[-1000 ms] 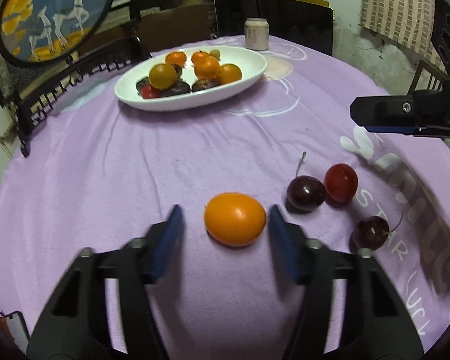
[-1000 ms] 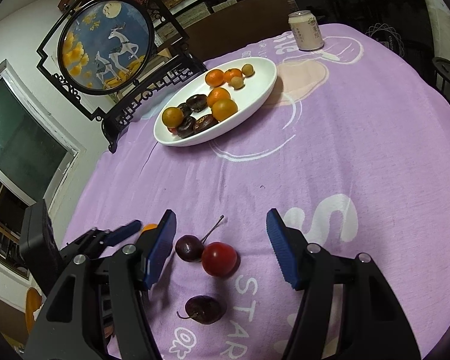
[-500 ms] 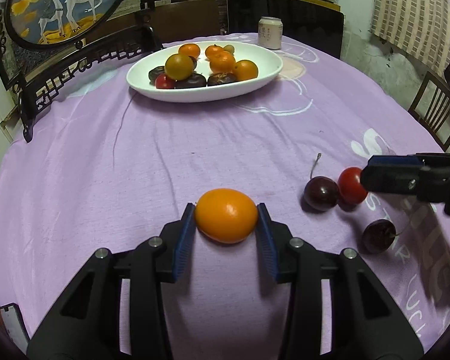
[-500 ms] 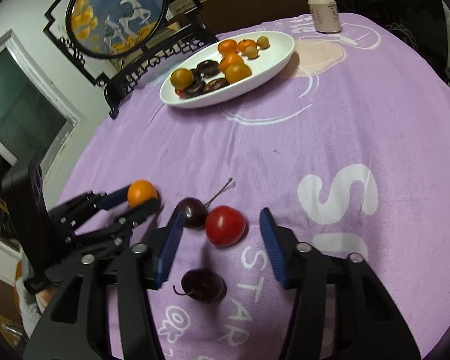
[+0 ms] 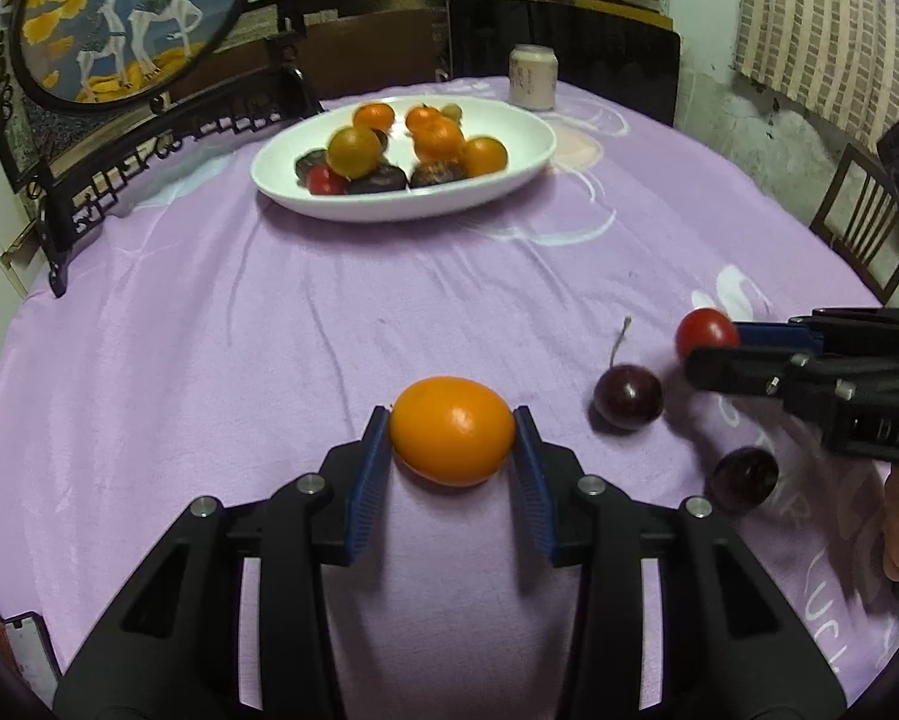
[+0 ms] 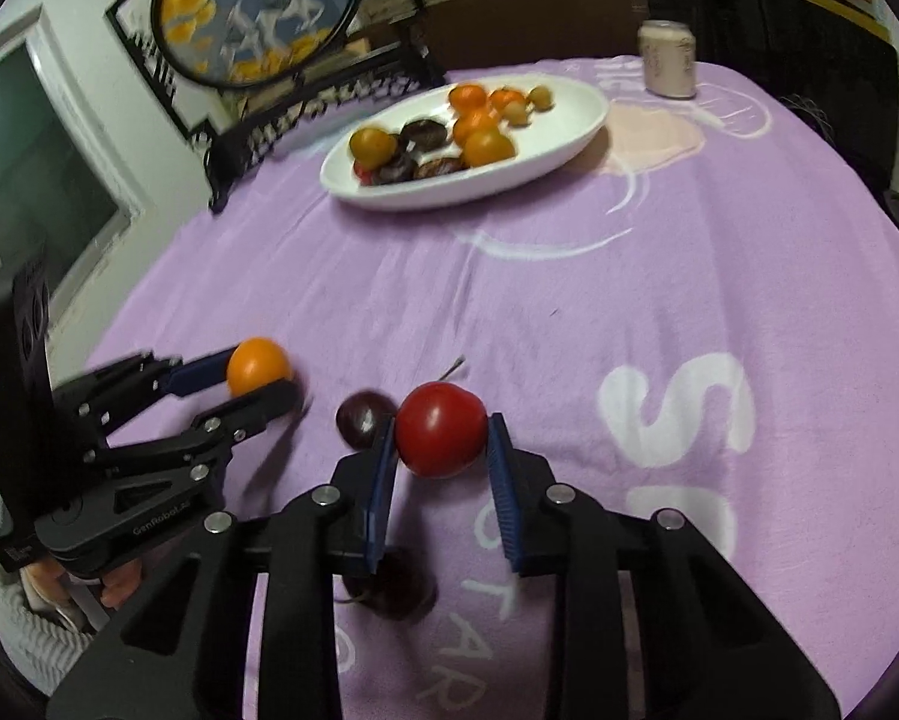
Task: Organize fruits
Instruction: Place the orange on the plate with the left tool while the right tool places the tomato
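My left gripper (image 5: 451,431) is shut on an orange fruit (image 5: 451,429) and holds it just above the purple cloth. It also shows in the right wrist view (image 6: 258,365). My right gripper (image 6: 441,439) is shut on a red tomato (image 6: 441,429), seen from the left wrist as well (image 5: 705,331). Two dark cherries lie on the cloth: one with a stem (image 5: 628,396) between the grippers, one (image 5: 743,477) nearer, partly under my right gripper (image 6: 396,591). A white oval plate (image 5: 521,165) at the far side holds several orange, yellow, red and dark fruits.
A pale drink can (image 5: 532,84) stands behind the plate. A black-framed round deer screen (image 5: 119,18) stands at the far left table edge. A wooden chair (image 5: 863,228) is off the right edge. The purple cloth (image 5: 269,330) covers the round table.
My left gripper closed on the orange fruit and lifted it slightly. My right gripper moved in and closed on the red tomato, pulling it away from the stemmed cherry.
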{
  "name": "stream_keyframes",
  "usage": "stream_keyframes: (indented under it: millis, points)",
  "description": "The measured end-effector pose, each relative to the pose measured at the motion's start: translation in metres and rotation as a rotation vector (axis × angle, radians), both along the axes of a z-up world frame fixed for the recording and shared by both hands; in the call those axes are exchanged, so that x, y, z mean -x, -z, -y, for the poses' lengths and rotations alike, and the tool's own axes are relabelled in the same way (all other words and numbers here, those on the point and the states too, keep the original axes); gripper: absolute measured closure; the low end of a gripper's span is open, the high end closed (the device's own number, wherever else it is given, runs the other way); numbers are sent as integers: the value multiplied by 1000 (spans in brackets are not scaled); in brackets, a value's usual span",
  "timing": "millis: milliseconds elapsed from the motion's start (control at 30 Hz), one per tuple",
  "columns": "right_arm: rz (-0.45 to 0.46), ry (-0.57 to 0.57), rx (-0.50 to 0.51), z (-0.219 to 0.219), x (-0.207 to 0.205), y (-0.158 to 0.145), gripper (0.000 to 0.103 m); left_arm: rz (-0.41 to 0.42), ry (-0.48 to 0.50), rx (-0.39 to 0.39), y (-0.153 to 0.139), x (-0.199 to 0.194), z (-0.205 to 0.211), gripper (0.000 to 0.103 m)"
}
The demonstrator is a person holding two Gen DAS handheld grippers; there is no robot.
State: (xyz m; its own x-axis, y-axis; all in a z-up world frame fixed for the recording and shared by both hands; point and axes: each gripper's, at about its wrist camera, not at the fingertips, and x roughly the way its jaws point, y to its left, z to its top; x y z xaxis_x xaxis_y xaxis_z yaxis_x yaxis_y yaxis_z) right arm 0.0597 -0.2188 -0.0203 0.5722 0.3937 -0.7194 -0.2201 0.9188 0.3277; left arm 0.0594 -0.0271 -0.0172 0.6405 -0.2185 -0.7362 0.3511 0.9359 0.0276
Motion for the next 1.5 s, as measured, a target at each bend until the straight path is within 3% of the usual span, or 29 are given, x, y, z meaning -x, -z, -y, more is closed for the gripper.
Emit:
stream_keyframes:
  millis: [133, 433, 633, 867, 967, 1000, 1033, 1133, 1300, 1400, 1500]
  points:
    - [-3, 57, -69, 19, -10, -9, 73, 30, -48, 18, -19, -12, -8, 62]
    - [85, 131, -118, 36, -63, -76, 73, 101, -135, 113, -77, -89, -22, 62]
    - [72, 131, -133, 23, -114, -78, 73, 57, -204, 127, -67, -153, -32, 62]
    - [40, 137, -66, 0, -168, -55, 73, 21, -213, 168, -43, -193, -36, 59]
    - [24, 148, -57, -5, -187, -40, 72, 24, -215, 151, -43, -199, -36, 53]
    - [14, 156, -41, -5, -190, -35, 69, 26, -220, 145, -42, -200, -36, 39]
    - [-4, 160, -22, -5, -192, -29, 61, 28, -219, 143, -41, -200, -36, 37]
    - [-10, 166, -61, 3, -189, -26, 59, 24, -216, 151, -41, -199, -37, 37]
    - [22, 144, -111, 3, -178, -44, 59, 32, -223, 174, -44, -191, -41, 31]
    - [18, 56, -133, -14, -170, -53, 58, 60, -258, 164, -52, -182, -47, 25]
    - [-41, -91, -232, -39, -165, -51, 58, 74, -302, 177, -62, -174, -59, 20]
